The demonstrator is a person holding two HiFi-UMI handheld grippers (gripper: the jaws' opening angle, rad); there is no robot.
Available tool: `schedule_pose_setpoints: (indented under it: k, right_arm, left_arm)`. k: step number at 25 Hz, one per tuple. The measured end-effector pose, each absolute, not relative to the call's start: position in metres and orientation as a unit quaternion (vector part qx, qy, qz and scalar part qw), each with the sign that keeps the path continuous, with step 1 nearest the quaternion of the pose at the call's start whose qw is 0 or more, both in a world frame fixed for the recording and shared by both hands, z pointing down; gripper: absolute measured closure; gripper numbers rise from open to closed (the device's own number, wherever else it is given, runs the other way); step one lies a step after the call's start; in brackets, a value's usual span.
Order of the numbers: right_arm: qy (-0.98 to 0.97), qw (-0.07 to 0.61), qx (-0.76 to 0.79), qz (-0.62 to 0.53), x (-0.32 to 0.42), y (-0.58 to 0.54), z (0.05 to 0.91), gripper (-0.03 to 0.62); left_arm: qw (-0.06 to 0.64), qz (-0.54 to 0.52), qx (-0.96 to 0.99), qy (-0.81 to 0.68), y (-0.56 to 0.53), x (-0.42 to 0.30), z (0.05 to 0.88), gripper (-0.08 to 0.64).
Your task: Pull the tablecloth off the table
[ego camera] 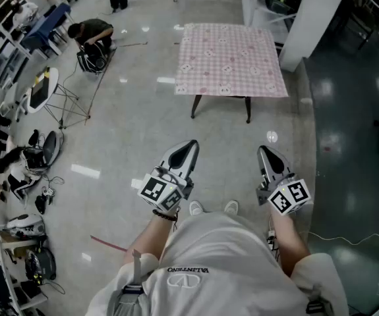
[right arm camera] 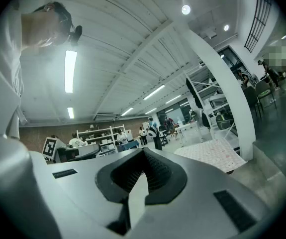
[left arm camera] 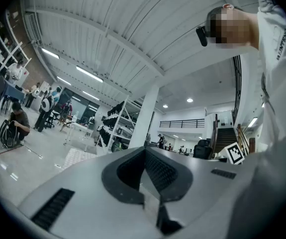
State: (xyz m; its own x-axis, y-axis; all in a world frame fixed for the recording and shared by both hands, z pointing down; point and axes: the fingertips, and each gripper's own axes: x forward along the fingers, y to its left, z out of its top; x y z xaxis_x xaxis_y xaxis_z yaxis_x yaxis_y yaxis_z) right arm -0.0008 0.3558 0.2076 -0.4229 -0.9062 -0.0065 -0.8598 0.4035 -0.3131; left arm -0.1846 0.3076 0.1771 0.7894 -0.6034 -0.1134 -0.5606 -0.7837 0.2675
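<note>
A pink checked tablecloth (ego camera: 230, 59) covers a small dark-legged table (ego camera: 248, 109) some way ahead of me on the floor. It also shows as a pale patterned sheet (right arm camera: 212, 153) low in the right gripper view and faintly, the tablecloth (left arm camera: 78, 158), in the left gripper view. My left gripper (ego camera: 190, 146) and right gripper (ego camera: 263, 151) are held up in front of my body, well short of the table, pointing towards it. Both have their jaws pressed together with nothing between them.
A white pillar (ego camera: 311, 22) stands right of the table, with dark glossy floor (ego camera: 354, 130) beyond. A person (ego camera: 91, 35) crouches at the far left by a bag. Clutter and equipment (ego camera: 24, 170) line the left edge. A folding stand (ego camera: 60, 101) sits at the left.
</note>
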Motion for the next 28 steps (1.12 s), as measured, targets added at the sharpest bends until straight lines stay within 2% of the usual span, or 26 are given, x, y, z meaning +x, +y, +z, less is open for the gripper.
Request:
schedule_pose_setpoints:
  k: [7, 9, 14, 19, 28]
  right_arm:
    - [0.833, 0.127, -0.511, -0.171, -0.011, 0.347, 0.213, 0.581]
    - [0.827, 0.152, -0.505, -0.193, -0.013, 0.345, 0.212, 0.58]
    - [0.806, 0.215, -0.487, -0.26, -0.018, 0.337, 0.218, 0.557]
    - [0.783, 0.24, -0.487, -0.304, -0.026, 0.324, 0.234, 0.54]
    - [0.766, 0.254, -0.49, -0.329, -0.053, 0.309, 0.25, 0.517]
  left_arm:
    - [0.142, -0.12, 0.938, -0.291, 0.3, -0.192, 0.174, 0.56]
    - [0.18, -0.158, 0.933, -0.27, 0.301, -0.196, 0.171, 0.56]
    - [0.318, -0.272, 0.881, -0.221, 0.289, -0.215, 0.183, 0.506]
    - [0.387, -0.315, 0.844, -0.197, 0.281, -0.227, 0.205, 0.472]
    - [0.431, -0.312, 0.825, -0.19, 0.278, -0.255, 0.234, 0.445]
